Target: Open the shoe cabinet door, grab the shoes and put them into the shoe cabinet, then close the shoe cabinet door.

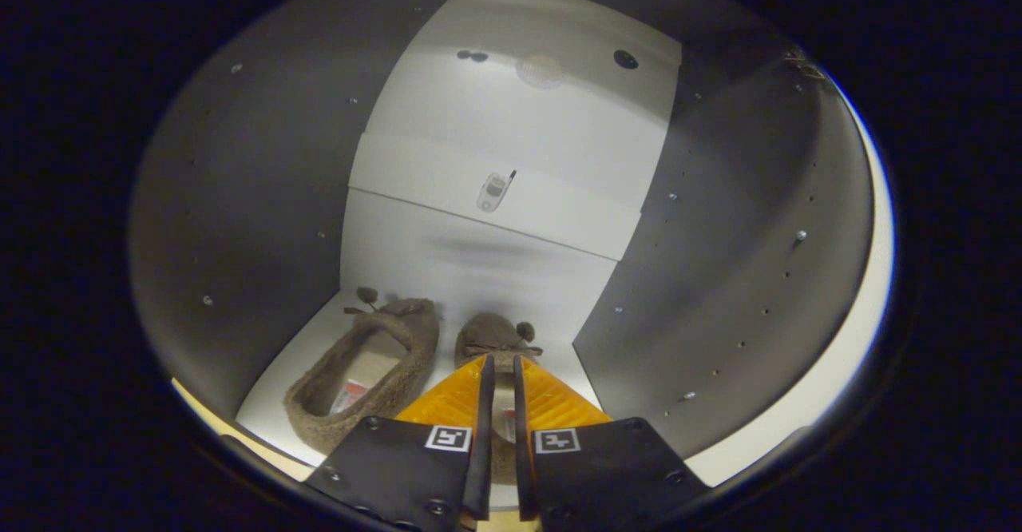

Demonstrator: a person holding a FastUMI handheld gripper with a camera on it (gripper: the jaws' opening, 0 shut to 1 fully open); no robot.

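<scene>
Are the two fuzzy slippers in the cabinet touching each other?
Apart. The gripper view shows a strip of white shelf between the left slipper and right slipper.

back panel (511, 133): pale, lit | side walls (263, 180): grey, shadowed, drilled

- Cabinet floor (275, 384): I see a pale, flat panel at the bottom of the shoe cabinet, closed in by the back panel and both side walls.
- Left slipper (363, 376): brown, fuzzy, sole down on the floor, toe with pompoms toward the back panel, opening facing up with a label visible inside.
- Right slipper (491, 336): same kind, just beside the left one, toe also toward the back. Its heel end lies between the gripper (499, 364) fingers, which stand narrowly apart; contact I cannot confirm.
</scene>
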